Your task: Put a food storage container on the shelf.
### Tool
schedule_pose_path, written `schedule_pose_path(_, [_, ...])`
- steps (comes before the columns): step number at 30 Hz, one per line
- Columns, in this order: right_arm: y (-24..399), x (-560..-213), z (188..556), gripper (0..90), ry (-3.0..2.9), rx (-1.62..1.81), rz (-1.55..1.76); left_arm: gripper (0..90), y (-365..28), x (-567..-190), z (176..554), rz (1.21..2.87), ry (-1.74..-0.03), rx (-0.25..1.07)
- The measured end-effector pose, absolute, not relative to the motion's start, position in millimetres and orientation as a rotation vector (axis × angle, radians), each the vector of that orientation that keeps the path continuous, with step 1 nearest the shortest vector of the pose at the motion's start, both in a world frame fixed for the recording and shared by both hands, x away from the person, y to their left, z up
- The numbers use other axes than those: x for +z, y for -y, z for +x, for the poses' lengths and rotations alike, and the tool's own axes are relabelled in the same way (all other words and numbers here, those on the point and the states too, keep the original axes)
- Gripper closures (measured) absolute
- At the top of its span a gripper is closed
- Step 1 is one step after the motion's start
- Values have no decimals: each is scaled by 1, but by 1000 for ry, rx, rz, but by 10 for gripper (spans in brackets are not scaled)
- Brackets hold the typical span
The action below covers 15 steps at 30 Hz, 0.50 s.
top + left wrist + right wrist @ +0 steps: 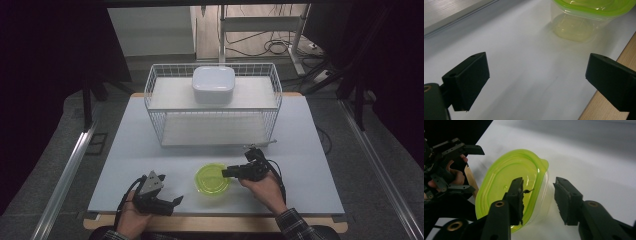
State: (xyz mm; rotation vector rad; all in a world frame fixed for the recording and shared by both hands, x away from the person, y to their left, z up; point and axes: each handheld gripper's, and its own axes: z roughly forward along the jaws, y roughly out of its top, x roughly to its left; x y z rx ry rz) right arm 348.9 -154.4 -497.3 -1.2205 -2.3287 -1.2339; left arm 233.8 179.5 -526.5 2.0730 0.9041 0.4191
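Green-lidded container (212, 180) upright; right hand-held gripper (226, 173) straddles its rim, unclosed.

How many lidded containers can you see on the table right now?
2. A green-lidded container sits near the front edge between the grippers; a white container sits on the wire rack's top shelf at the back. None visible elsewhere.

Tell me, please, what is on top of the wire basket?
A white lidded box sits on the upper shelf of the wire basket. What the box contains is hidden by its lid. The lower shelf looks bare.
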Motion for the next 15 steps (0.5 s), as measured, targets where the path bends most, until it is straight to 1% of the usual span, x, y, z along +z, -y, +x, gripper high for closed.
schedule_pose_path(6, [157,-500,354,783,2239,-1207,-1236,50,-178,-527,234,2084,-896,420])
schedule_pose_path(8, [157,-500,355,800,2225,-1201,-1228,51,-177,-527,233,2086,-894,421])
schedule_pose_path(15, [154,-495,351,816,2214,-1208,-1214,53,-177,-527,233,2094,-888,424])
